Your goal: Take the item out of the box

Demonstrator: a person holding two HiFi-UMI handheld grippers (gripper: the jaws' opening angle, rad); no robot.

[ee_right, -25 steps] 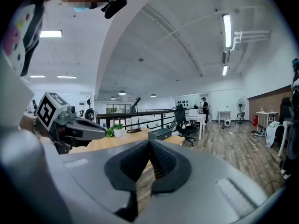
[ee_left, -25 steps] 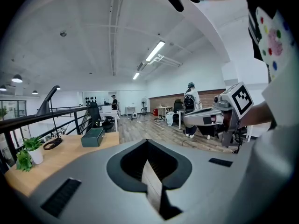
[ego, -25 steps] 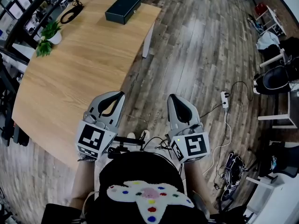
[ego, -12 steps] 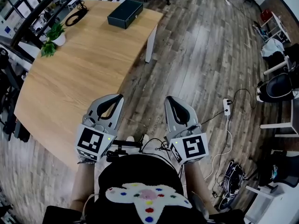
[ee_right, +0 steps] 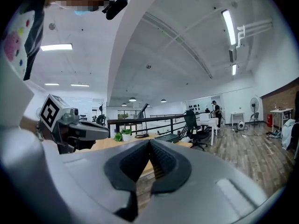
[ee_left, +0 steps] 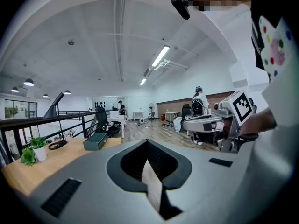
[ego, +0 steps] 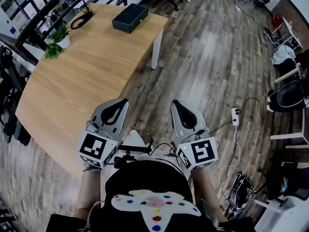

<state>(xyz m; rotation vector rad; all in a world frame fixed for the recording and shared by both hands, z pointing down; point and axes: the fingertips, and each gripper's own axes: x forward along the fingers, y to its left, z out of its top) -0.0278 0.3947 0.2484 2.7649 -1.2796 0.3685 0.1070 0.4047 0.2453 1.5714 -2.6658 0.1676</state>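
A dark closed box (ego: pixel 129 17) rests at the far end of the wooden table (ego: pixel 82 76). It shows small in the left gripper view (ee_left: pixel 96 141) and in the right gripper view (ee_right: pixel 167 137). My left gripper (ego: pixel 123 101) hangs over the table's near corner, far from the box, jaws shut and empty (ee_left: pixel 147 142). Beside it, over the floor, my right gripper (ego: pixel 175 102) is shut too, with nothing in it (ee_right: pixel 150 141). Each gripper shows in the other's view: the right gripper (ee_left: pixel 219 121) and the left gripper (ee_right: pixel 70 125).
A potted plant (ego: pixel 57 38) and a black cable coil (ego: pixel 80 19) sit on the table's far left. A white table leg (ego: pixel 157 47) stands below the box. A power strip (ego: pixel 235 115) with cables lies on the floor at right, near chairs (ego: pixel 287 93).
The view has drifted, so the table and box sit a little lower in frame. Both grippers stay shut in front of the body; a shoe now shows between them.
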